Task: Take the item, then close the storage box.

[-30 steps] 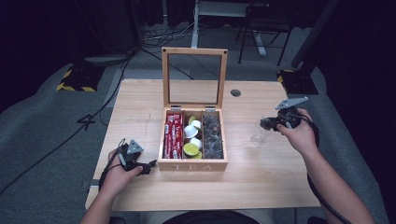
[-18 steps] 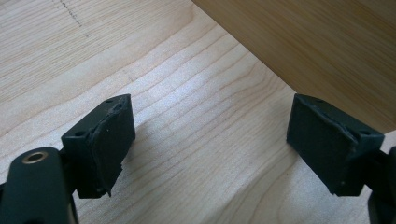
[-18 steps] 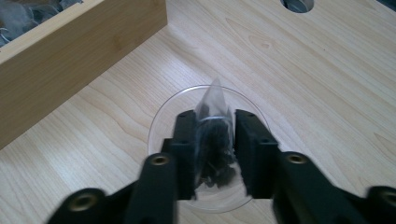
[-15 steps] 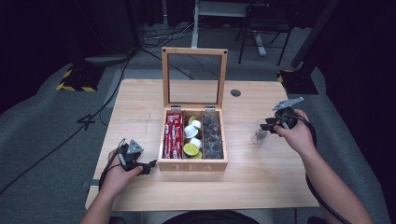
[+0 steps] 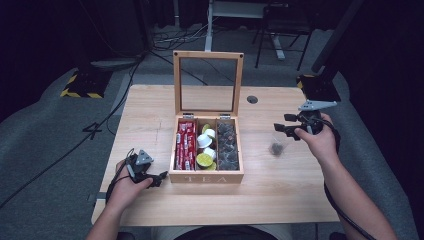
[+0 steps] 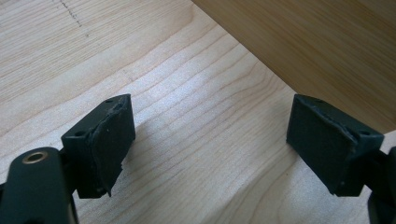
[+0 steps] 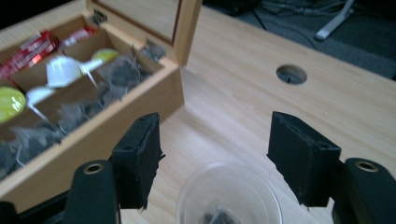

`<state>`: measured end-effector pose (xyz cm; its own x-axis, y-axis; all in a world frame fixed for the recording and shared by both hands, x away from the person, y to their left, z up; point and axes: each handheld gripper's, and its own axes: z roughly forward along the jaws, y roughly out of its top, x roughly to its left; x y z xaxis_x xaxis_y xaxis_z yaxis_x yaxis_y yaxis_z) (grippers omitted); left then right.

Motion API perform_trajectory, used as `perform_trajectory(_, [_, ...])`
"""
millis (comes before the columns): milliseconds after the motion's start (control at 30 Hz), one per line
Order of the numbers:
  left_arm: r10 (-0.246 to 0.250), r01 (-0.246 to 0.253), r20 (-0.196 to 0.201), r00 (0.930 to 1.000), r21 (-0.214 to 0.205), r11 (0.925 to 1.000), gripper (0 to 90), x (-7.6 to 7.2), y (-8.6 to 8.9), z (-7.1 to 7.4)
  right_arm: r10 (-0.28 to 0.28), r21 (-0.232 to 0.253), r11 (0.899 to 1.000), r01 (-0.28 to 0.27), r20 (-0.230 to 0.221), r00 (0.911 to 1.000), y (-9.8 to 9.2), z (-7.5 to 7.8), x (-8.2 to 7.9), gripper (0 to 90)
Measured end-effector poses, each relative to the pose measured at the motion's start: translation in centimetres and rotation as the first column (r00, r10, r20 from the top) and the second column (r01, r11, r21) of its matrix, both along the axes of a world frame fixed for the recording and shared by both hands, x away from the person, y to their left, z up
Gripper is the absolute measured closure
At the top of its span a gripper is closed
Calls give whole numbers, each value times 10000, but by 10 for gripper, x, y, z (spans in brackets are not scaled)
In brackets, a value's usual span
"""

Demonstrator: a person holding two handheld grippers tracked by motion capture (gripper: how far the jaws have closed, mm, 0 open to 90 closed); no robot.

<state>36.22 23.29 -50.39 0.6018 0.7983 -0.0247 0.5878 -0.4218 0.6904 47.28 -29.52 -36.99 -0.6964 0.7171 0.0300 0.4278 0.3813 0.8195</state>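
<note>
An open wooden tea box (image 5: 206, 175) with a glass lid stands mid-table; it holds red packets (image 5: 185, 145), white and yellow-green capsules (image 5: 205, 150) and dark tea bags (image 5: 226, 145). A clear plastic cup (image 5: 276, 144) with a dark tea bag inside stands right of the box. My right gripper (image 5: 281, 129) hovers open just above and behind the cup (image 7: 229, 196), with nothing between its jaws. My left gripper (image 5: 159, 179) rests open on the table by the box's front left corner (image 6: 327, 42).
A round cable hole (image 5: 252, 99) lies in the table behind the box, also seen in the right gripper view (image 7: 291, 74). Cables and chair legs lie on the grey floor beyond the far edge. A black-and-yellow block (image 5: 80, 82) sits at the left.
My right gripper has drawn back to the right and up, away from the cup, which stays on the table. The left gripper has not moved.
</note>
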Motion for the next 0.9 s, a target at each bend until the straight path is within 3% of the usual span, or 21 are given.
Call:
perform_trajectory(233, [-84, 83, 20, 10000, 51, 10000, 148, 2, 0, 0, 60, 706, 9975, -84, 330, 9994, 9, 15, 4, 340])
perform_trajectory(600, [-63, 63, -13, 10000, 44, 10000, 146, 4, -1, 0, 189, 779, 9967, -244, 705, 9973, 23, 36, 14, 340])
perform_trajectory(900, [-7, 8, -24, 10000, 41, 10000, 148, 3, -1, 0, 392, 1039, 9934, -494, 977, 9944, 43, 58, 36, 332])
